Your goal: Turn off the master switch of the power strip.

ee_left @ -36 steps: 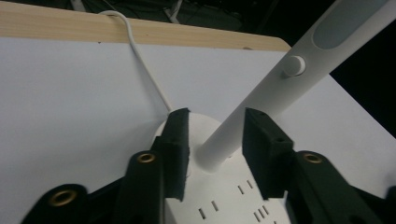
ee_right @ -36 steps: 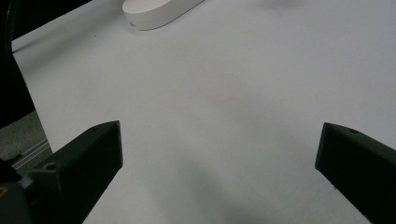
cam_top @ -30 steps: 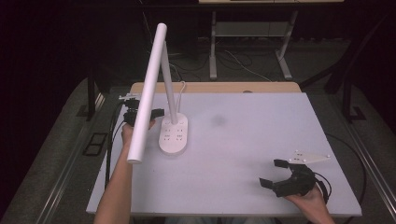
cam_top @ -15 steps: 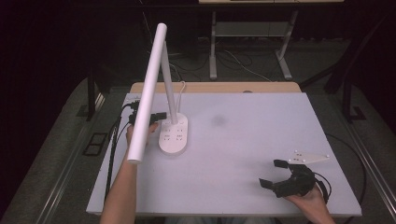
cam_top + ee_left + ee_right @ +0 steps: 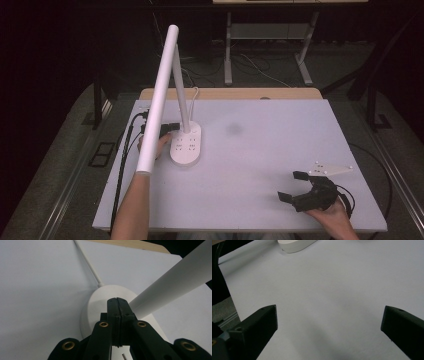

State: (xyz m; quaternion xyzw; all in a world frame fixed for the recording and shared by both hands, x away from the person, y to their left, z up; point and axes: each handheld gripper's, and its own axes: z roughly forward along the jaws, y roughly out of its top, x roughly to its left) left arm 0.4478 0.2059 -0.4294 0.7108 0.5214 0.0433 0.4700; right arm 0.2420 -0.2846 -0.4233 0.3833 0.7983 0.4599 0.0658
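A white desk lamp stands at the table's left, its oval base (image 5: 187, 145) carrying a slanted stem and a long bar head (image 5: 159, 95) that reaches toward me. My left gripper (image 5: 172, 127) is shut with nothing in it, its tip at the left edge of the base. In the left gripper view the closed jaws (image 5: 117, 302) sit over the base (image 5: 96, 302), beside the thick white stem (image 5: 175, 275). My right gripper (image 5: 292, 185) rests open and empty near the front right; its view (image 5: 329, 311) has bare table between the jaws and the base (image 5: 295, 245) far off.
The white table (image 5: 270, 135) has a wooden strip along its back edge. Black cables (image 5: 125, 150) trail off the left side. The lamp's thin white cord (image 5: 87, 263) runs to the back. Another desk's legs (image 5: 229, 50) stand behind on dark floor.
My left gripper has slid right, from beside the lamp head to the edge of the base. The right gripper has stayed put.
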